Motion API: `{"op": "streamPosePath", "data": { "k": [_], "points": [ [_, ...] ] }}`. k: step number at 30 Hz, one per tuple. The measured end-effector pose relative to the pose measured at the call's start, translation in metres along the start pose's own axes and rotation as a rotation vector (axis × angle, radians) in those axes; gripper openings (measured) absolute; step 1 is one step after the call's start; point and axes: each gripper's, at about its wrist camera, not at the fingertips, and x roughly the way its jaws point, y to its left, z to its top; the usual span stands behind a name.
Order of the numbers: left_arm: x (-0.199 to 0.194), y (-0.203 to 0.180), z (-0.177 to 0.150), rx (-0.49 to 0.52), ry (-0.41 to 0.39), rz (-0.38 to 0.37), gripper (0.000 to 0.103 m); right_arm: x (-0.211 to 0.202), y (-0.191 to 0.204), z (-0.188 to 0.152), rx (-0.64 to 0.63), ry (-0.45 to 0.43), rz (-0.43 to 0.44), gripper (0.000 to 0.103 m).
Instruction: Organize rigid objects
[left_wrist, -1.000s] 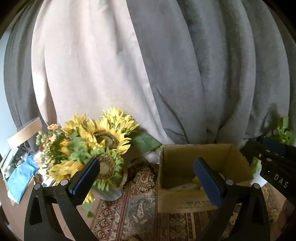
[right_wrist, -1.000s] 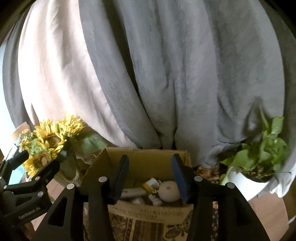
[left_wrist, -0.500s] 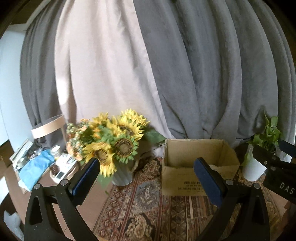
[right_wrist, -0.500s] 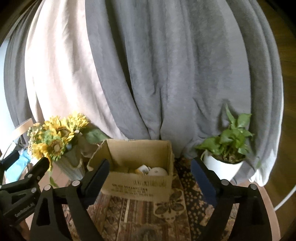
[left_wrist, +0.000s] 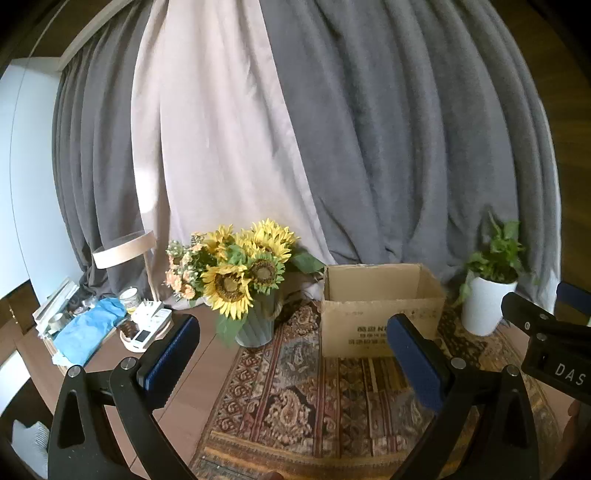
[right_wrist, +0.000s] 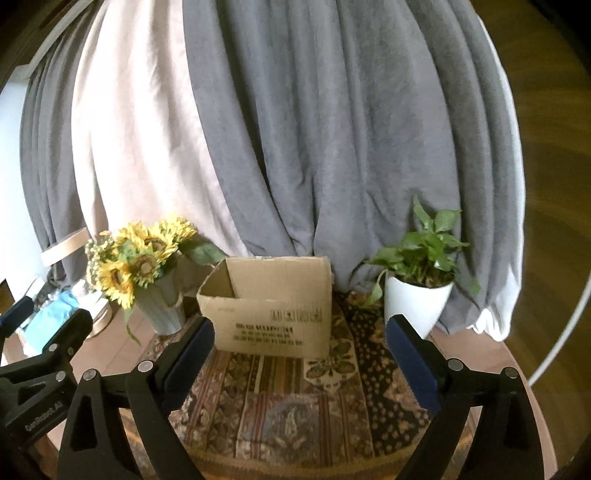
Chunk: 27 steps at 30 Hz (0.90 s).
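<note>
Presently both claws, left claw (left_wrist: 291, 354) and right claw (right_wrist: 299, 354), stand spread and empty. Cardboard box (right_wrist: 273, 306) sits far-centre on the rug (right_wrist: 295, 398); contents hidden. Judged light, stiff-walled; grip a top rim.

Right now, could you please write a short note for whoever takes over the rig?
Left gripper: open, empty, held above the rug.
Right gripper: open, empty, facing the cardboard box.
The box stands upright on the rug between the sunflower vase and the white potted plant. Its inside is hidden from both views.
Done: cannot be judged from these views; nothing is held.
Left: no loose rigid items lie on the rug. Small items sit on the low shelf at far left; check there, if those belong to the job.
</note>
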Motion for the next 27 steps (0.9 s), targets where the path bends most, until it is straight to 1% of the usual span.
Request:
{"op": "streamPosePath", "data": {
  "k": [8, 17, 20, 27],
  "points": [
    [-0.054, 0.02, -0.02, 0.024, 0.0, -0.06, 0.103, -0.061, 0.012, -0.027, 0.02, -0.003, -0.05, 0.095],
    [-0.116, 0.041, -0.038, 0.042, -0.007, -0.091, 0.103, -0.136, 0.036, -0.059, 0.041, -0.027, -0.089, 0.095],
    [-0.135, 0.046, -0.042, 0.039, -0.014, -0.107, 0.103, -0.157, 0.041, -0.067, 0.047, -0.024, -0.093, 0.095],
    [-0.169, 0.05, -0.046, 0.032, -0.038, -0.128, 0.103, -0.198, 0.046, -0.076, 0.048, -0.045, -0.118, 0.095]
  ]
}}
